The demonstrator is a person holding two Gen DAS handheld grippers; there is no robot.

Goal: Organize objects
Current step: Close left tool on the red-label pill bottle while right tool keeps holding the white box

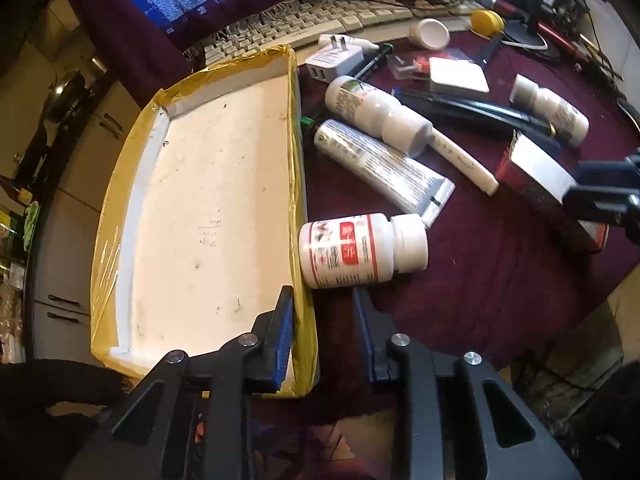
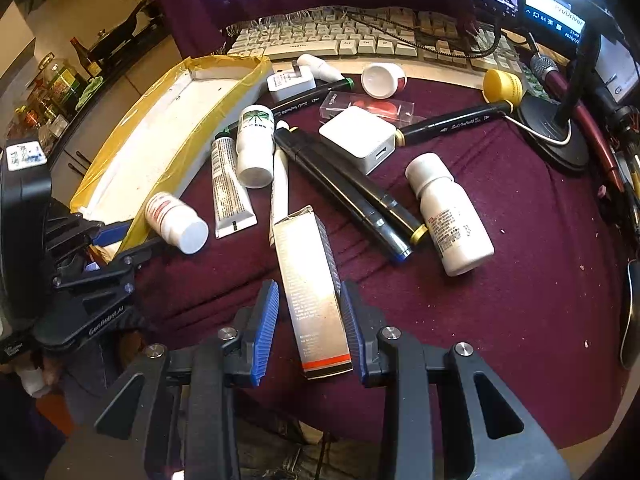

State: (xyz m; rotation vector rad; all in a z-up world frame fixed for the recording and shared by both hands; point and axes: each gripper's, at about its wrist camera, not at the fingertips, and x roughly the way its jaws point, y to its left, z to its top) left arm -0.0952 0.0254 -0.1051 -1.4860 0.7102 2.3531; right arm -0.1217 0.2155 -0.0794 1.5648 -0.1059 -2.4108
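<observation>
Left gripper point(image 1: 323, 334) straddles the near right wall of the foam tray point(image 1: 208, 200), which has yellow tape along its rim: left pad inside the tray, right pad outside over the maroon cloth point(image 1: 500, 280). Jaws fairly narrow; whether the pads actually press the wall I can't tell from this angle. Tray interior is bare white foam.

A red-label pill bottle point(image 1: 360, 250) lies on its side just beyond the left gripper's tips, touching the tray's outer wall, cap pointing right.

Right gripper point(image 2: 308, 320) has a silver carton box point(image 2: 314, 292) between its blue pads. Right pad sits against the box edge; a thin gap shows on the left side, so the jaws are partly open around it rather than clearly clamped. Box lies flat on the cloth, orange stripe at the near end.

Rest of the clutter on the cloth: squeeze tube point(image 2: 228, 188) and green-label bottle point(image 2: 254, 148) beside the tray, two black markers point(image 2: 352, 192) lying side by side, white bottle point(image 2: 452, 216) on its side to the right, white charger cube point(image 2: 360, 138), yellow cap point(image 2: 502, 86). Keyboard point(image 2: 360, 40) behind everything.
</observation>
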